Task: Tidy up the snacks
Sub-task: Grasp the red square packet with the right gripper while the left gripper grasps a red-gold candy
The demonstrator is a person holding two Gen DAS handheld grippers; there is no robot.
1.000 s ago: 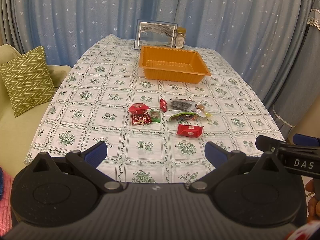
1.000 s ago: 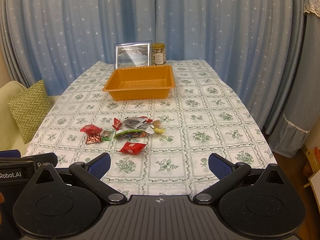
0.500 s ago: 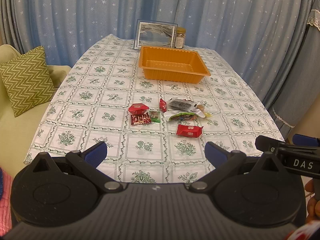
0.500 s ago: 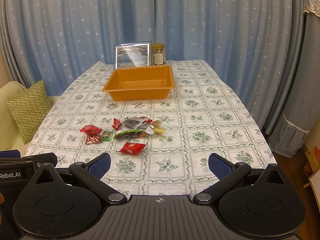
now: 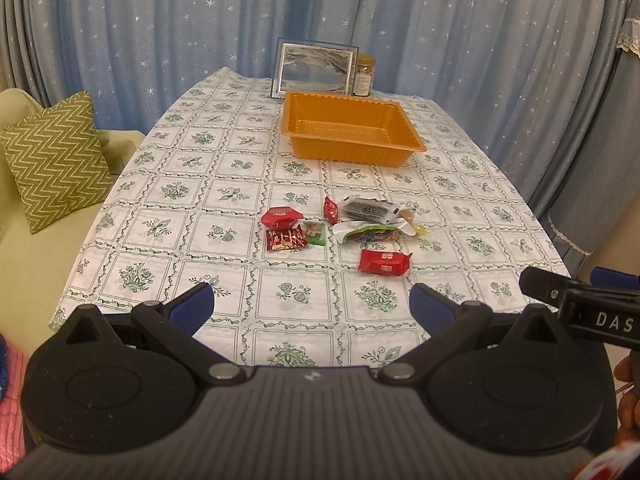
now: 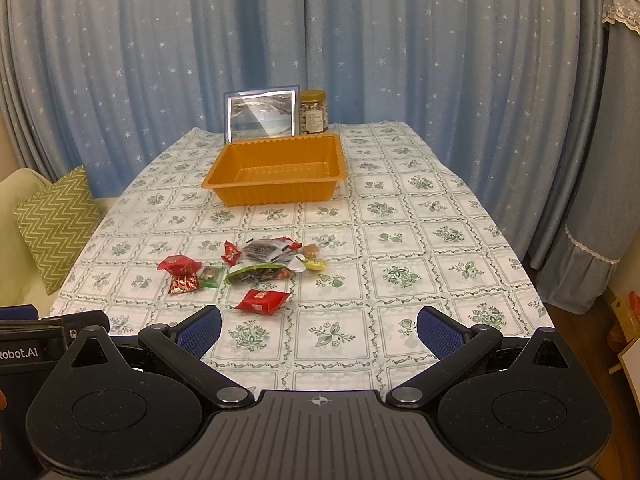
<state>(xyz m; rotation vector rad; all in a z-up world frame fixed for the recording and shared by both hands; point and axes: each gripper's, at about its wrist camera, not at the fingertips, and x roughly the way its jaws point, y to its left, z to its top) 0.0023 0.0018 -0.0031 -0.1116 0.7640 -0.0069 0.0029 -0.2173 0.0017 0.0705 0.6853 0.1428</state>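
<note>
An empty orange tray (image 5: 394, 125) (image 6: 336, 158) stands at the far middle of the table. Several snack packets lie in a loose cluster mid-table: a red packet nearest me (image 5: 384, 261) (image 6: 262, 301), a green-edged bag (image 5: 370, 234) (image 6: 258, 272), a dark packet (image 5: 366, 210) (image 6: 262, 249), and small red packets on the left (image 5: 280, 218) (image 6: 178, 266). My left gripper (image 5: 312, 306) is open and empty, held short of the table's near edge. My right gripper (image 6: 319, 330) is open and empty, also at the near edge.
A picture frame (image 5: 314, 68) (image 6: 262, 116) and a jar (image 5: 363, 76) (image 6: 314, 111) stand behind the tray. A sofa with a green zigzag cushion (image 5: 56, 160) (image 6: 60, 228) is on the left. Blue curtains hang behind and to the right.
</note>
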